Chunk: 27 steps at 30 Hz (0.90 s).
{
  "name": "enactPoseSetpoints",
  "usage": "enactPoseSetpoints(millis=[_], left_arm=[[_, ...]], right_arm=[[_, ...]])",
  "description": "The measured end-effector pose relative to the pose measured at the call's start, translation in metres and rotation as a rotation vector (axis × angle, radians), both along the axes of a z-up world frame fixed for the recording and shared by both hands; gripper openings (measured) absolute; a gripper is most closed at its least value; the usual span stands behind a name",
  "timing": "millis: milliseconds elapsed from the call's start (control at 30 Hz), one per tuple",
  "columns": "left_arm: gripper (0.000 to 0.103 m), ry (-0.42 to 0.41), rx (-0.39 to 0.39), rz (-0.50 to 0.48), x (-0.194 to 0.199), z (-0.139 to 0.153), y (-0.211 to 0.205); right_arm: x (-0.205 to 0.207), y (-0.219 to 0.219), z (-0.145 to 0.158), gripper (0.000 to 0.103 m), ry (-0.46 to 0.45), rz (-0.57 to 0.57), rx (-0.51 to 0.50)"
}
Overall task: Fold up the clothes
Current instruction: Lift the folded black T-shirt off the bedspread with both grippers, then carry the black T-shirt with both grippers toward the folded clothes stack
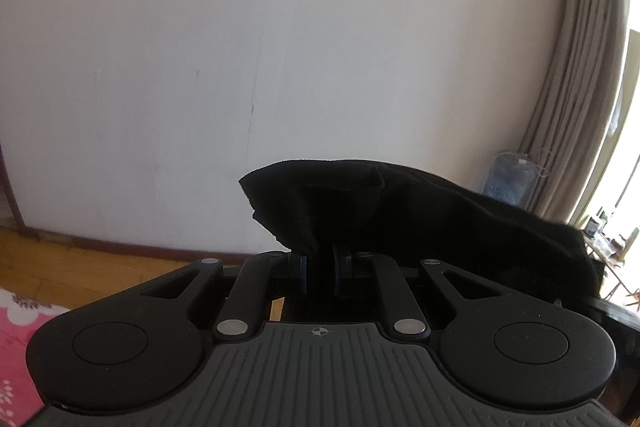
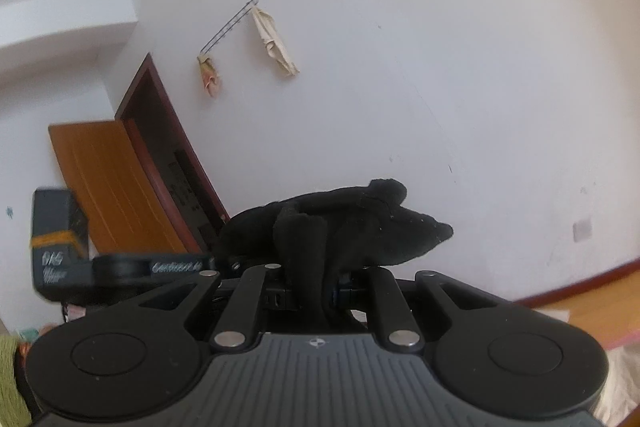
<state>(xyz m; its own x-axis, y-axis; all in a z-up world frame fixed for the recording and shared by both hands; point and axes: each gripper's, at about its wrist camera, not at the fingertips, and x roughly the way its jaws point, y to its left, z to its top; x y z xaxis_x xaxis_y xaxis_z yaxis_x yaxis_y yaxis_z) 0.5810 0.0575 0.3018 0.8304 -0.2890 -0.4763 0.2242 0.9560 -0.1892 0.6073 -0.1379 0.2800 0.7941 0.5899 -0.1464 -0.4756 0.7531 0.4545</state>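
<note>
My left gripper point(image 1: 320, 273) is shut on a black garment point(image 1: 420, 219), held up in the air facing a white wall. The cloth bunches above the fingers and stretches off to the right. My right gripper point(image 2: 316, 291) is shut on the same black garment point(image 2: 360, 231), which bulges above its fingers and runs off to the left. The other gripper's body point(image 2: 60, 247) shows at the left of the right wrist view. The rest of the garment hangs below, out of sight.
A white wall point(image 1: 200, 67) fills both views. A beige curtain point(image 1: 580, 87) and window are at the right. An orange door point(image 2: 112, 183) stands left. A wall rack with hanging cloths point(image 2: 272, 39) is high up. Wooden floor point(image 1: 60, 259) and pink bedding point(image 1: 20, 347) lie below.
</note>
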Motion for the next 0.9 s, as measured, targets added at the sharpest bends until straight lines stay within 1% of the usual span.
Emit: enactPoseSetpoints(millis=[100,167,233,333,367,467,533,600,733,800,900], left_arm=[[0.01,0.012,0.032,-0.048,0.019,-0.016,0.008],[0.01,0.017,0.073,-0.112,0.037,-0.022,0.01],[0.01,0.016,0.131,-0.193,0.05,-0.033,0.01],[0.01,0.041,0.191,-0.289,0.068,-0.05,0.001],[0.01,0.049,0.214,-0.324,0.074,-0.057,-0.003],[0.01,0.078,0.309,-0.445,0.091,-0.088,-0.021],[0.01,0.104,0.362,-0.511,0.103,-0.112,-0.039],[0.01,0.136,0.386,-0.553,0.118,-0.139,-0.051],[0.01,0.181,0.399,-0.615,0.139,-0.187,-0.082],[0.01,0.19,0.398,-0.636,0.146,-0.206,-0.101],[0.01,0.218,0.431,-0.66,0.158,-0.23,-0.124]], right_arm=[[-0.015,0.02,-0.027,0.013,-0.001,-0.031,-0.011],[-0.026,0.037,-0.045,0.013,-0.007,-0.071,-0.009],[-0.036,0.056,-0.065,0.013,-0.018,-0.116,0.008],[-0.049,0.085,-0.094,0.013,-0.026,-0.186,0.034],[-0.05,0.094,-0.104,0.013,-0.017,-0.216,0.052],[-0.051,0.11,-0.138,0.013,0.036,-0.319,0.133],[-0.052,0.115,-0.166,0.013,0.084,-0.392,0.194],[-0.053,0.118,-0.194,0.013,0.134,-0.463,0.227],[-0.05,0.112,-0.241,0.013,0.206,-0.593,0.235],[-0.049,0.103,-0.259,0.013,0.235,-0.648,0.235],[-0.047,0.083,-0.278,0.013,0.265,-0.715,0.228]])
